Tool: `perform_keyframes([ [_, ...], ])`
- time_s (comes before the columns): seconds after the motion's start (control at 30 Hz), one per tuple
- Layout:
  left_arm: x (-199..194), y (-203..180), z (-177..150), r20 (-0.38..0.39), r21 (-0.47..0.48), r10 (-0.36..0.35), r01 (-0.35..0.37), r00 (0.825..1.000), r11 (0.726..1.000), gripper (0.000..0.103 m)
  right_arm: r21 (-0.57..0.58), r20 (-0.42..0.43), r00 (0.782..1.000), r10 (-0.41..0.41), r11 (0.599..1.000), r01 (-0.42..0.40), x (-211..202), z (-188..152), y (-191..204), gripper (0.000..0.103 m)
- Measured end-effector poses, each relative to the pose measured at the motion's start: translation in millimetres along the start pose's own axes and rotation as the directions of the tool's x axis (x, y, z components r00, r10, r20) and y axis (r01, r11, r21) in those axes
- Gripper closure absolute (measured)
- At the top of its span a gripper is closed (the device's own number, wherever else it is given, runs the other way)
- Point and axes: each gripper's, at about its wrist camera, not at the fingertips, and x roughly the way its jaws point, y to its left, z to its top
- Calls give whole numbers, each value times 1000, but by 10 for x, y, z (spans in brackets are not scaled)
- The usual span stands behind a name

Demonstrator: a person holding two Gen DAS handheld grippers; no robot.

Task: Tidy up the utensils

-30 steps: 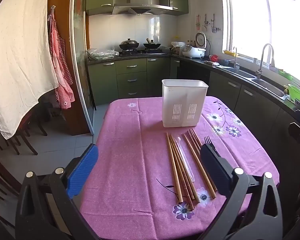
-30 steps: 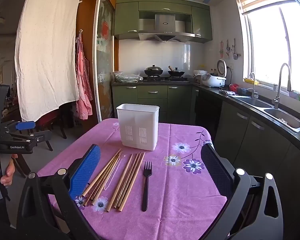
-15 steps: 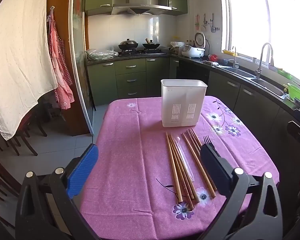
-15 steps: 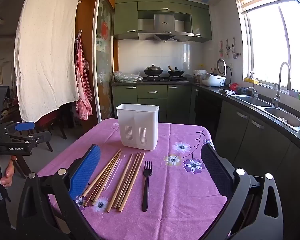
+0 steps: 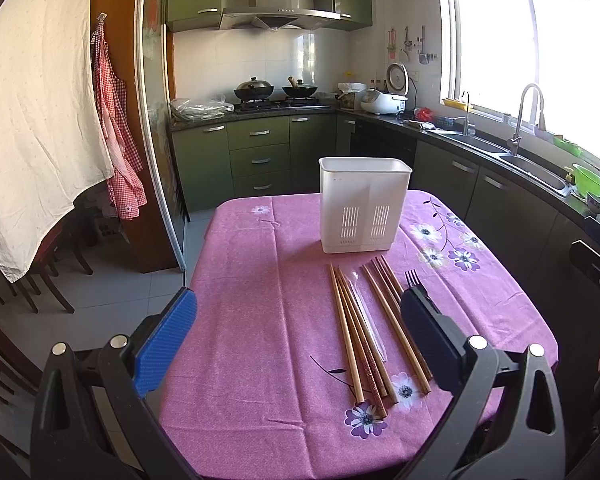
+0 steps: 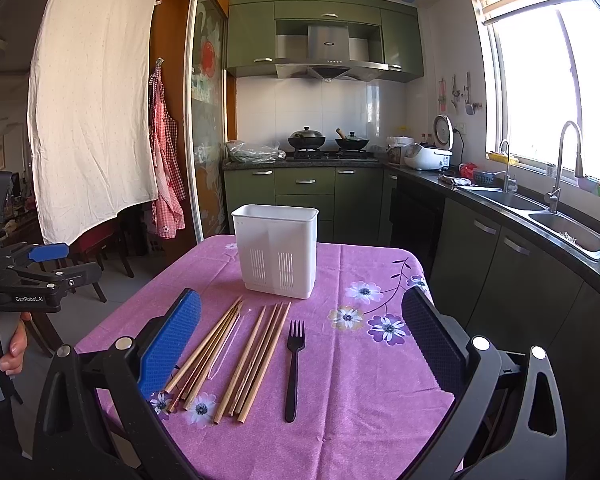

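Observation:
A white slotted utensil holder stands upright on a purple flowered tablecloth. In front of it lie several wooden chopsticks, a clear plastic utensil among them, and a black plastic fork, partly hidden behind my left finger in the left wrist view. My left gripper is open and empty, held above the table's near edge. My right gripper is open and empty above the near edge, straddling the chopsticks and fork. The left gripper also shows at the far left of the right wrist view.
Green kitchen cabinets with a stove and pans stand behind the table. A counter with a sink runs along the right. A white cloth and a red apron hang at left. Chairs stand left of the table.

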Motion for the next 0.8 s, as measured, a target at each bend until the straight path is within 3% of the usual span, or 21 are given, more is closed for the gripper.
perform_keyframes([
  [0.8,38,23,-46,-6,4,-2,2,1000,1000,6,4,-5,1000,0,1000,0,46,-54,24,4],
])
